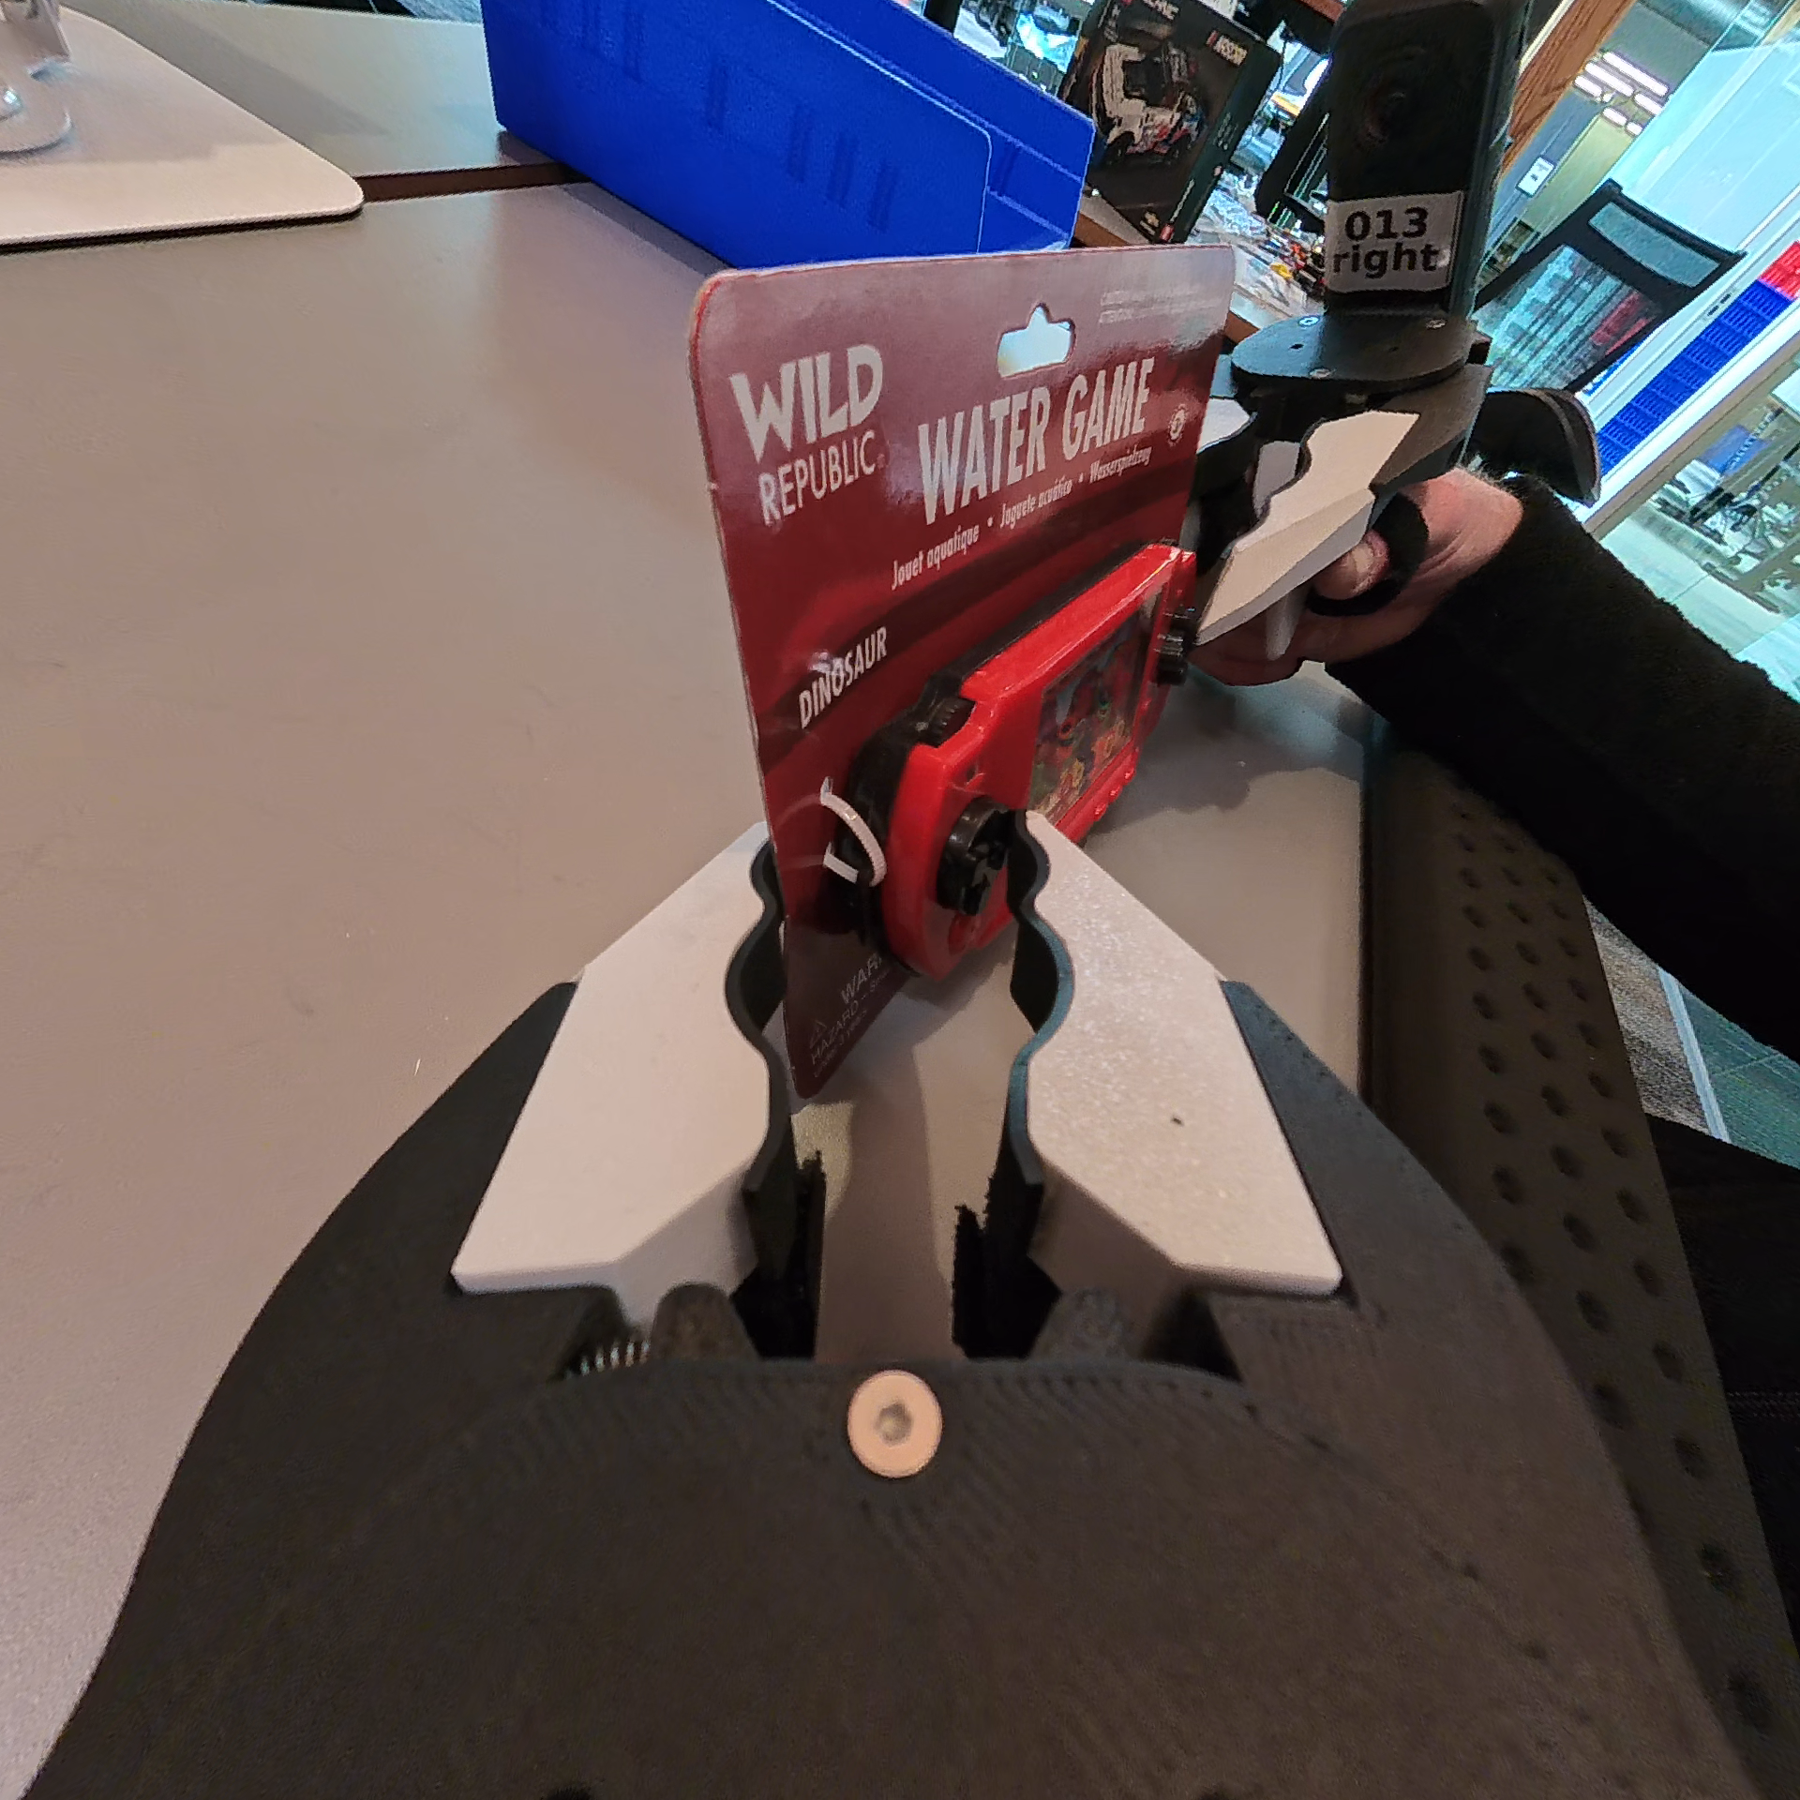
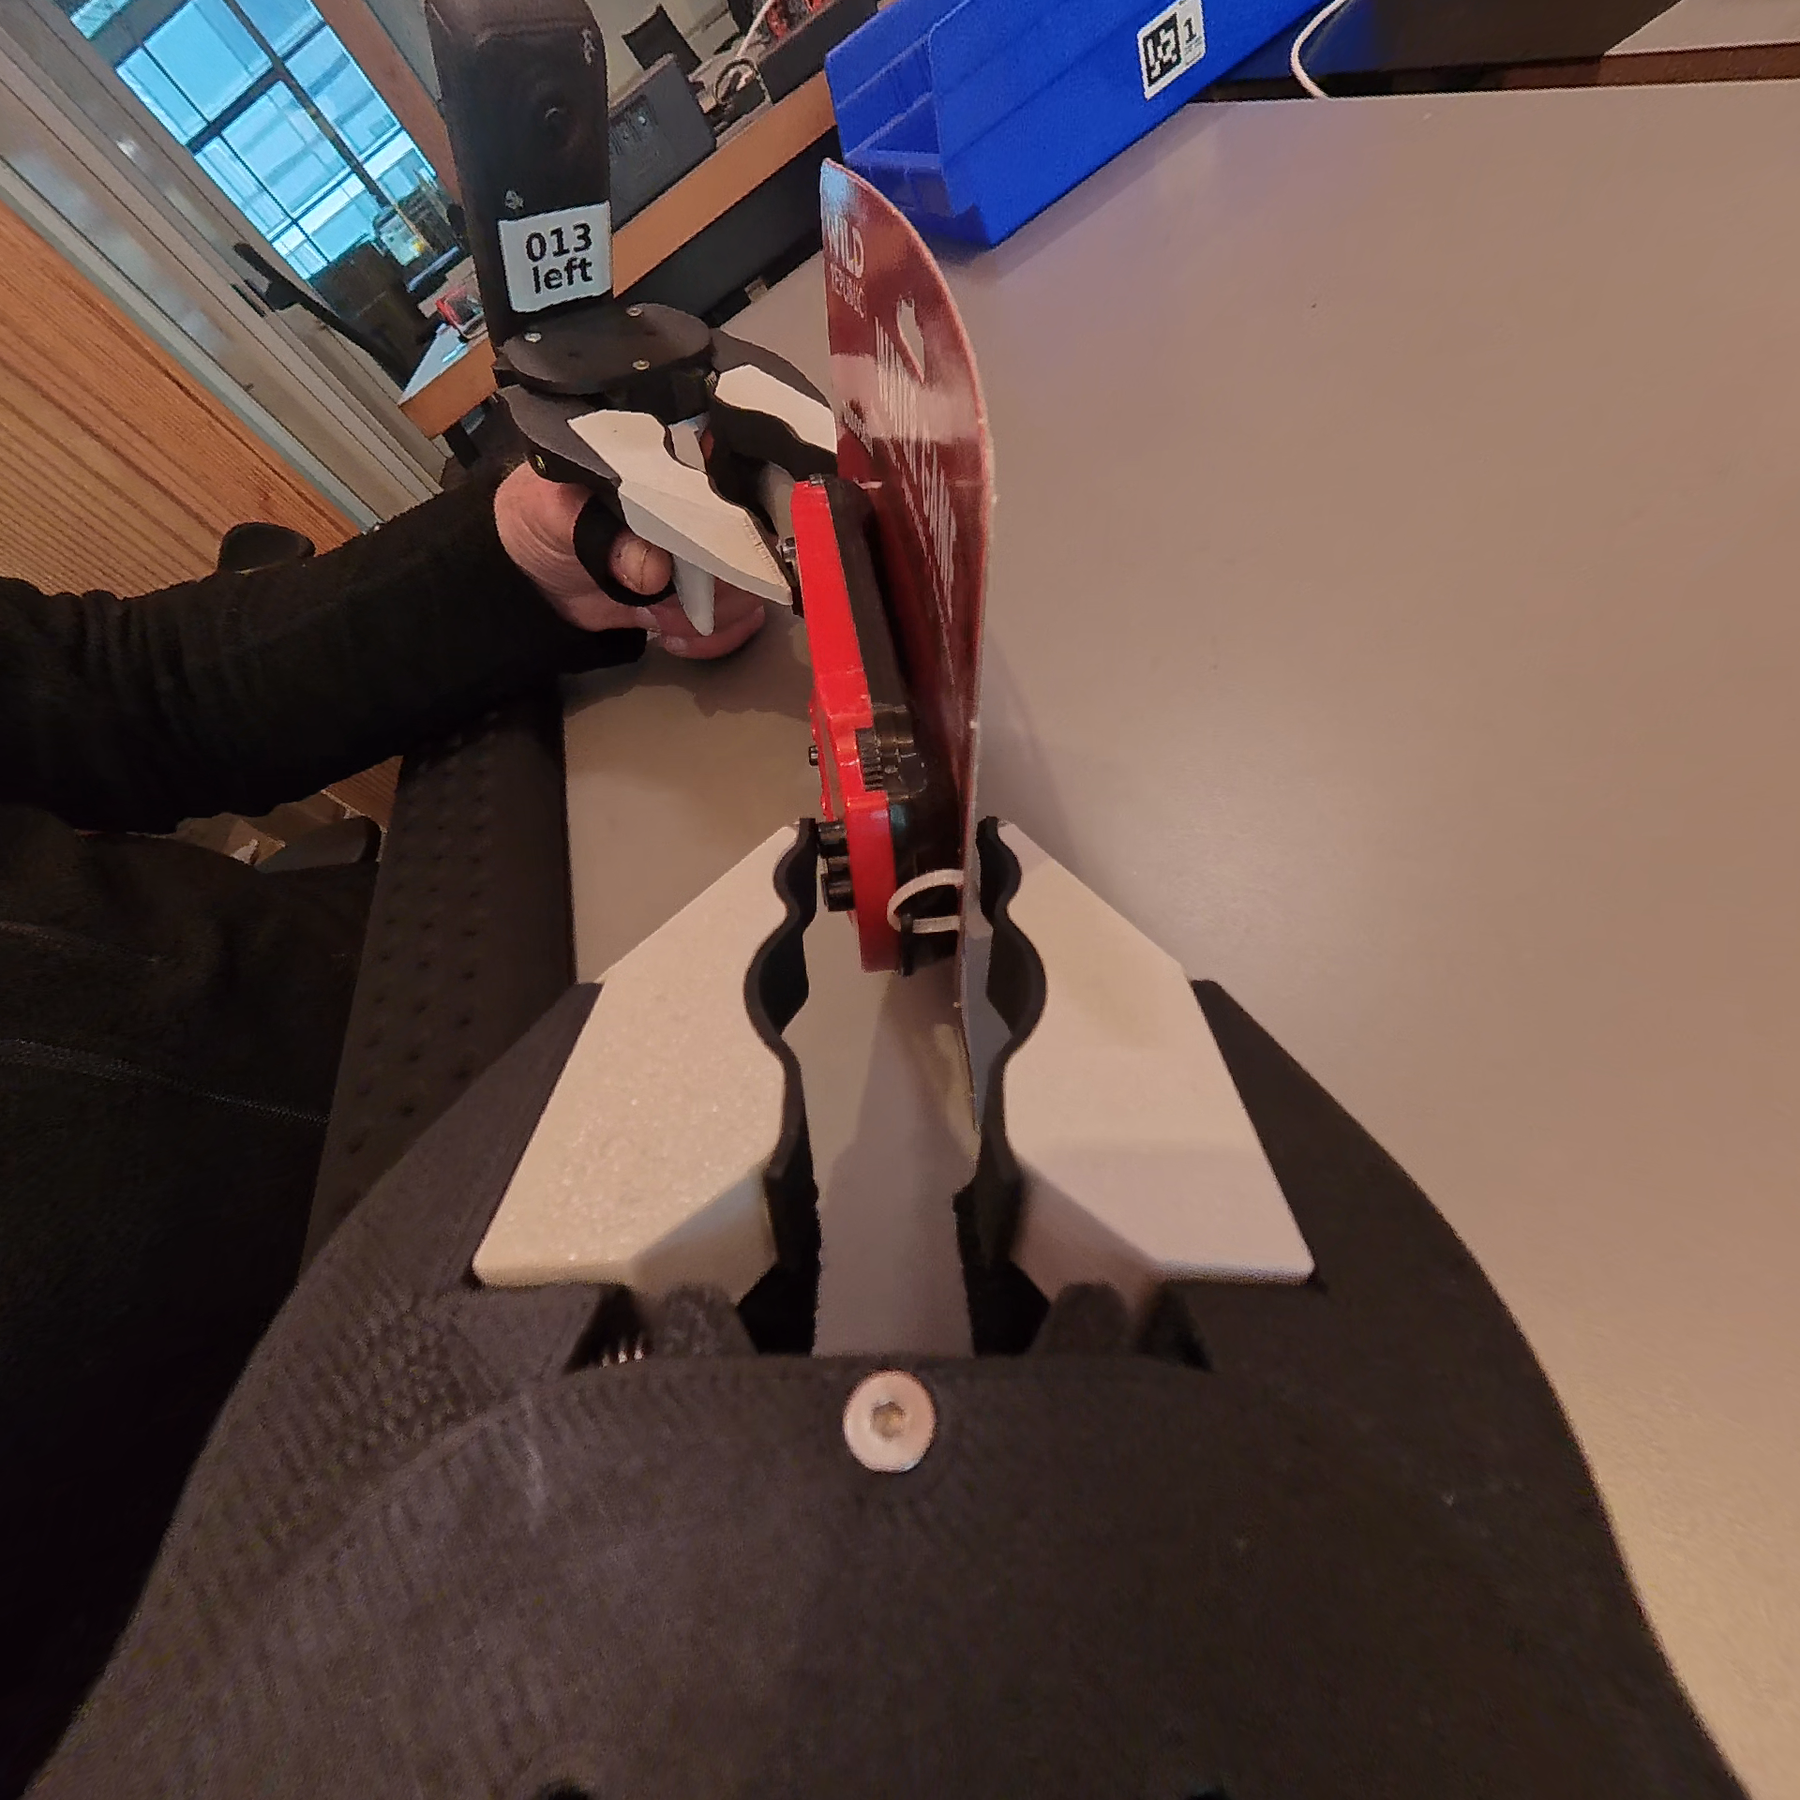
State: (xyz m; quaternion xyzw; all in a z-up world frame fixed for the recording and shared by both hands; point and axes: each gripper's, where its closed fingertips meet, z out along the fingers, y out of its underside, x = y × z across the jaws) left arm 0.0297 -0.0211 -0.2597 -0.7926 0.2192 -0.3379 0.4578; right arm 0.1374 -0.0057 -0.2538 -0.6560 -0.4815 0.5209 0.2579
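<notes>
Toy [image 1: 1032, 740] on red card [image 1: 935, 506] stands upright on desk [image 1: 341, 682]. Left claw [image 1: 896, 877] pinches one end, right claw [image 2: 891, 877] pinches other. Blue bin [image 1: 779, 127] behind.

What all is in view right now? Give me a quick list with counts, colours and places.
toy package: one, dark red card with a red handheld game tied on, upright on the table, between both tools.
table: one, grey, under everything.
blue bin: one, blue, far side of the table behind the package.
pale mat: one, off-white, far left corner in the left wrist view.
boxed set: one, dark, beyond the bin.
chair: one, black perforated, at the table edge.
left tool: one, white fingers with black pads, around the package's near end.
right tool: one, same colours, around the opposite end.
hands: two, in black sleeves, one on each tool.
</notes>
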